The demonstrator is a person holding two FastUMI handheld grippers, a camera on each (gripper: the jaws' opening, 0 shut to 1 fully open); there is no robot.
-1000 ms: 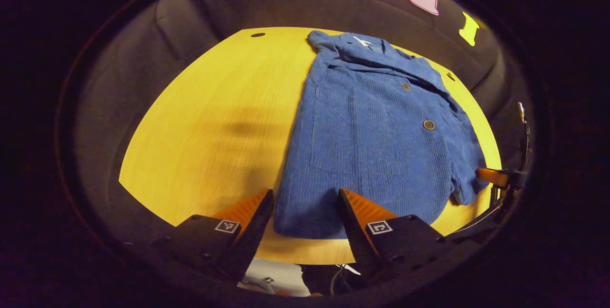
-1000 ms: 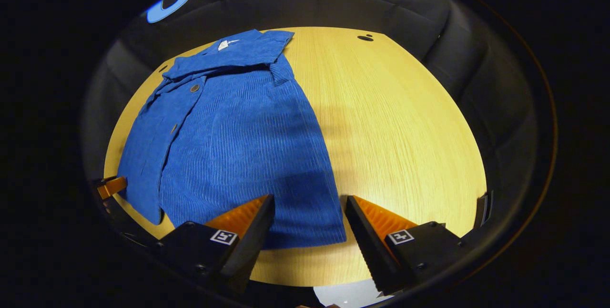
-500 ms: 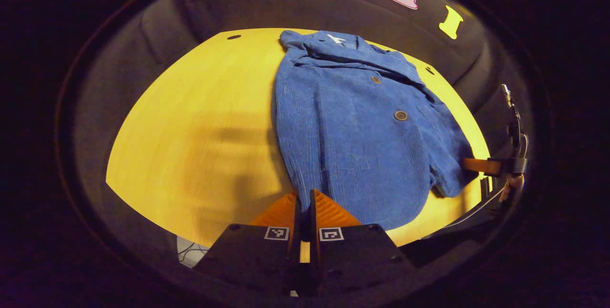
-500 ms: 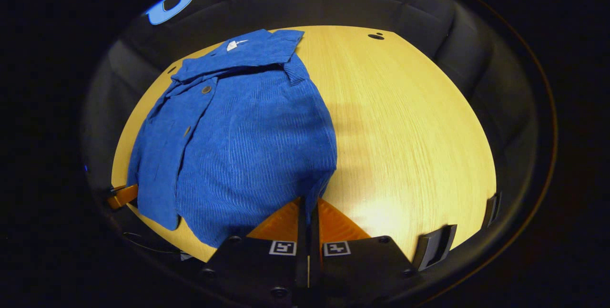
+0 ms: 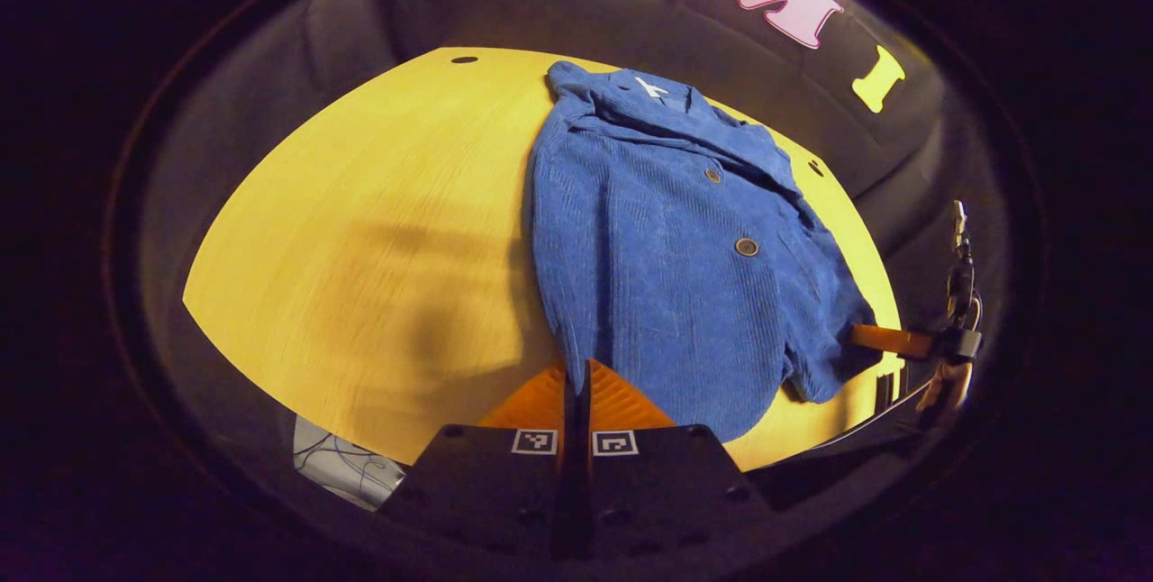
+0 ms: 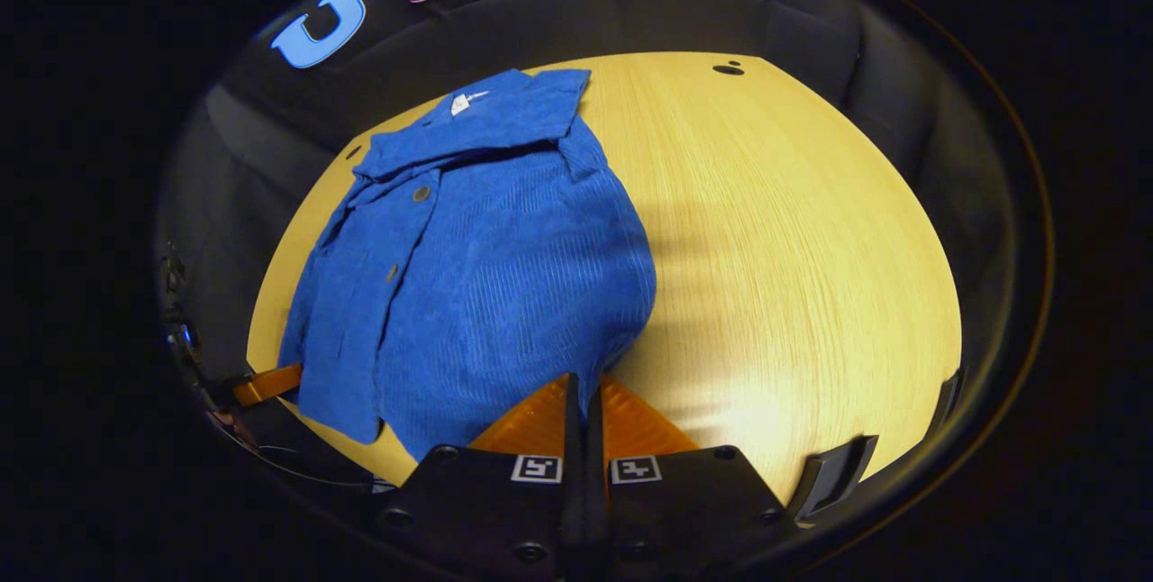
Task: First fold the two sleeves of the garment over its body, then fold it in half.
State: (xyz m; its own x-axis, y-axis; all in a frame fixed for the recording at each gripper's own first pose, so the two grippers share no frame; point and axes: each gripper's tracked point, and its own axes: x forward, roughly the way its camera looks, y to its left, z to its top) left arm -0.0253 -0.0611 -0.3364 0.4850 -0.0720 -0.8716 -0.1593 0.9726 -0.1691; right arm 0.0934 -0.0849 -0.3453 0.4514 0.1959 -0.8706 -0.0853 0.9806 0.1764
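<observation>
A recording booth, not a home: a bare wooden table (image 5: 360, 231) stands closed in by a black cloth wall (image 6: 685, 14) on its far and side edges, lit from above.

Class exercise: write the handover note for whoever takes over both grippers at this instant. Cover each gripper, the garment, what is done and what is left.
Left gripper: shut on the blue jacket's near hem corner.
Right gripper: shut on the other hem corner.
Jacket lies on the wooden table, collar at the far side.
Done: both sleeves appear folded in.
Left: carry the hem toward the collar to fold it in half, then release.
</observation>
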